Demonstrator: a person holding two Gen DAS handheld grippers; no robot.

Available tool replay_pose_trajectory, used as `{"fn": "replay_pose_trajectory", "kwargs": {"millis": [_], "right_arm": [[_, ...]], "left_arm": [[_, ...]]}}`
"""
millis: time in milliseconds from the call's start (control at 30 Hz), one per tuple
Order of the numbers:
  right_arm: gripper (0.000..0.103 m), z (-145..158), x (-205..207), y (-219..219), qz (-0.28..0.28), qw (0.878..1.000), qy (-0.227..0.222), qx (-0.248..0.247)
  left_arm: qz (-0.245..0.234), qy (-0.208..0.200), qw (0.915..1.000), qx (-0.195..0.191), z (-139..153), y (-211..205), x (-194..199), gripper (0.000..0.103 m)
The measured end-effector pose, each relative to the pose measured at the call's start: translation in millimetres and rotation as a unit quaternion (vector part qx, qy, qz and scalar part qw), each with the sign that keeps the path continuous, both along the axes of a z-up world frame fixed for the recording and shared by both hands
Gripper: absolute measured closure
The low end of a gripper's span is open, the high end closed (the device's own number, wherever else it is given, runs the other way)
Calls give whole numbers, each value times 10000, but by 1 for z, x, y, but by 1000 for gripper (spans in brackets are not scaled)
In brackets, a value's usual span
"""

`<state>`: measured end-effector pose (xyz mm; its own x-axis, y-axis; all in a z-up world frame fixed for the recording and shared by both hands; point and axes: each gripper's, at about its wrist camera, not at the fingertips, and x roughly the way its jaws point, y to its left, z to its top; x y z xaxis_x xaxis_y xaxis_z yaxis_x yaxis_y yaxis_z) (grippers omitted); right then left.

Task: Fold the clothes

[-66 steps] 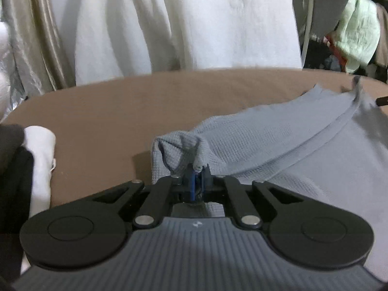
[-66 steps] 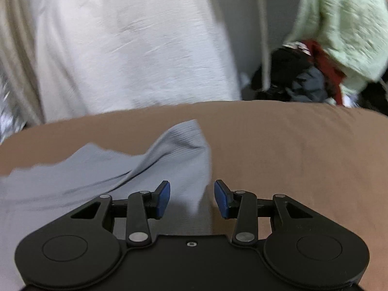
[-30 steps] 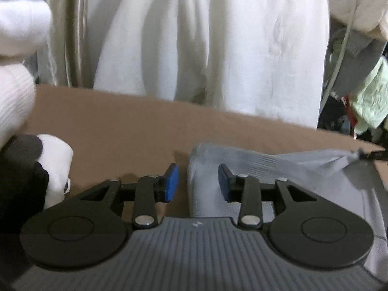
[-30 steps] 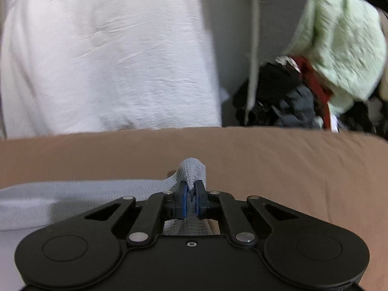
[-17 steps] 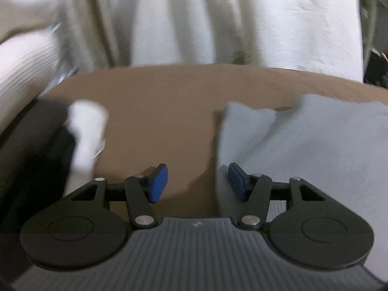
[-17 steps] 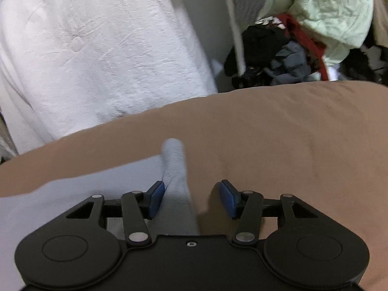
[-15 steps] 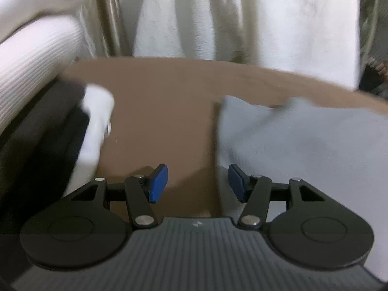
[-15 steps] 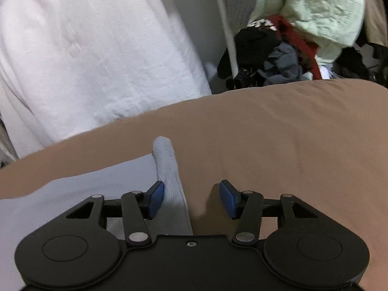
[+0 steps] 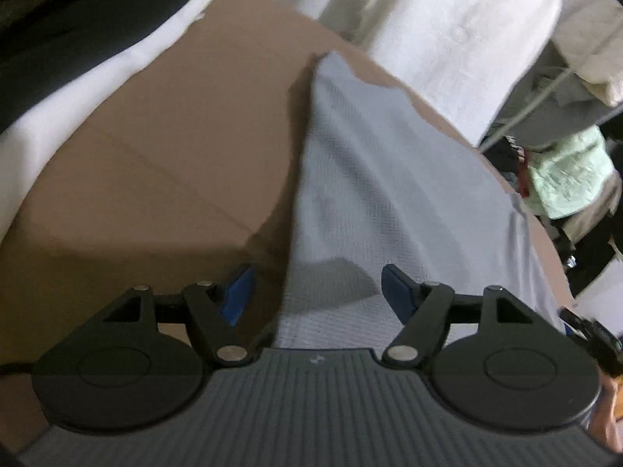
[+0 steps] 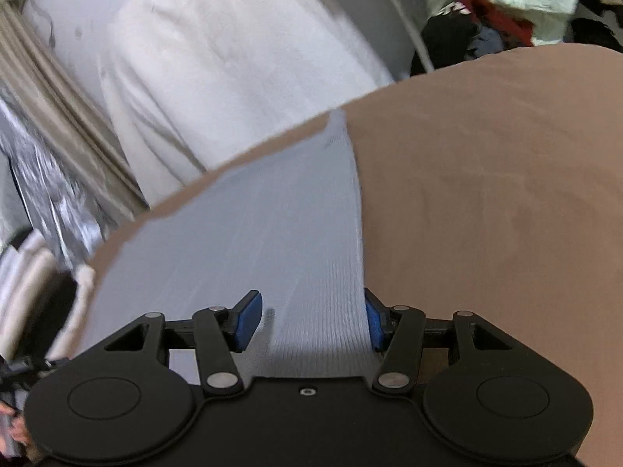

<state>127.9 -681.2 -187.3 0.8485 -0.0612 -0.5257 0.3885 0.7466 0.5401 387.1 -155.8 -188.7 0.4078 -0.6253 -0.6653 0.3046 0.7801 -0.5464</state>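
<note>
Your left gripper point(image 9: 317, 290) hangs over the left edge of the grey garment point(image 9: 373, 179), its jaws opening with that edge running up between the blue pads point(image 9: 237, 292) and neither pad pressing on the cloth. Left of the edge in the left wrist view you have a wide stretch of bare brown surface point(image 9: 163, 148), bounded in the upper left of the frame by a stack of white and black folded clothes point(image 9: 78, 50). Your right gripper point(image 10: 309, 321) has its jaws opening too, over the garment's point(image 10: 249, 241) right edge; the cloth lies under and between the pads and is not pinched, with the edge lying close against the right-hand pad point(image 10: 372, 321). To the right of that edge the brown surface point(image 10: 486, 202) is open all the way to the frame's right side. Behind the far rim, white fabric point(image 10: 233, 62) hangs across the top of both views, and a heap of green, red and dark clothes point(image 10: 502, 4) sits in the upper right. The garment is a pale grey waffle-textured knit, lying spread flat on the surface, narrowing toward its far corners, with a soft diagonal crease showing in the left wrist view. Both views are somewhat blurred.
</note>
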Motion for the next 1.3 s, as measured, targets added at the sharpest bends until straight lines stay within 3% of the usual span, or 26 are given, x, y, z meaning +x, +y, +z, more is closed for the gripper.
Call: {"fn": "replay_pose_trajectory", "kwargs": {"millis": [33, 67, 100, 133, 167, 267, 333, 400, 567, 667, 700, 733, 800, 833, 867, 933, 1000, 1067, 1133, 1200, 1267, 1300], "right_arm": [[44, 2, -5, 1, -55, 9999, -81, -43], [45, 5, -11, 2, -113, 9998, -164, -100], [53, 6, -16, 3, -170, 9994, -237, -178], [67, 7, -19, 5, -202, 9991, -236, -281], [98, 8, -17, 6, -158, 9992, -159, -338], [98, 15, -18, 20, -82, 9967, 129, -795], [99, 21, -24, 26, -187, 9933, 286, -1107], [100, 19, -33, 18, -438, 9921, 406, -1106], [103, 4, -36, 19, -833, 9859, 817, -1201], [101, 1, -30, 24, -1444, 9668, 1462, -1522], [93, 1, -33, 25, -1709, 9599, 1609, -1534], [93, 4, -35, 28, -1878, 9555, 1683, -1531], [85, 10, -35, 39, -2022, 9414, 2045, -1760], [68, 14, -35, 45, -2002, 9379, 2136, -1863], [57, 16, -37, 49, -1932, 9436, 2039, -1754], [54, 21, -41, 56, -1776, 9572, 1770, -1447], [49, 18, -45, 58, -1551, 9757, 1348, -759], [45, 10, -46, 58, -1314, 9873, 889, 89], [45, -3, -44, 56, -1110, 9884, 488, 917], [45, -12, -38, 56, -1045, 9863, 296, 1241], [44, -17, -28, 56, -1030, 9859, 211, 1300], [43, -20, -23, 58, -1048, 9862, 192, 1265]], "left_arm": [[39, -12, 9999, -97, -2, 2, -2, 32], [-40, -49, 9998, -189, -4, 2, -5, 39], [-401, -130, 9990, -145, -5, -3, -3, 77], [-792, -271, 9961, 294, -7, -14, -6, 87], [-841, -417, 9942, 532, -7, -19, -7, 87], [-760, -483, 9949, 454, 10, -16, -15, 90], [-812, -715, 9916, 714, 20, -15, -23, 92], [-795, -844, 9873, 1086, 24, -12, -37, 94], [-544, -546, 9909, 1105, 19, -5, -47, 94], [-175, -116, 9951, 970, 19, 8, -46, 87], [-9, 166, 9945, 1031, 17, 14, -43, 63], [150, 421, 9919, 1192, 13, 21, -44, 58], [336, 554, 9925, 1037, 10, 35, -47, 60], [426, 609, 9926, 957, 13, 40, -51, 60], [518, 667, 9925, 884, 17, 44, -55, 59], [579, 732, 9935, 646, 24, 52, -63, 59], [326, 940, 9950, -40, 22, 54, -71, 59], [81, 1424, 9851, -959, 9, 50, -71, 57], [33, 1802, 9718, -1522, -5, 46, -72, 55], [342, 1795, 9712, -1529, -16, 43, -73, 55], [777, 1632, 9734, -1406, -24, 42, -74, 54], [1014, 1608, 9707, -1471, -29, 42, -73, 54]]}}
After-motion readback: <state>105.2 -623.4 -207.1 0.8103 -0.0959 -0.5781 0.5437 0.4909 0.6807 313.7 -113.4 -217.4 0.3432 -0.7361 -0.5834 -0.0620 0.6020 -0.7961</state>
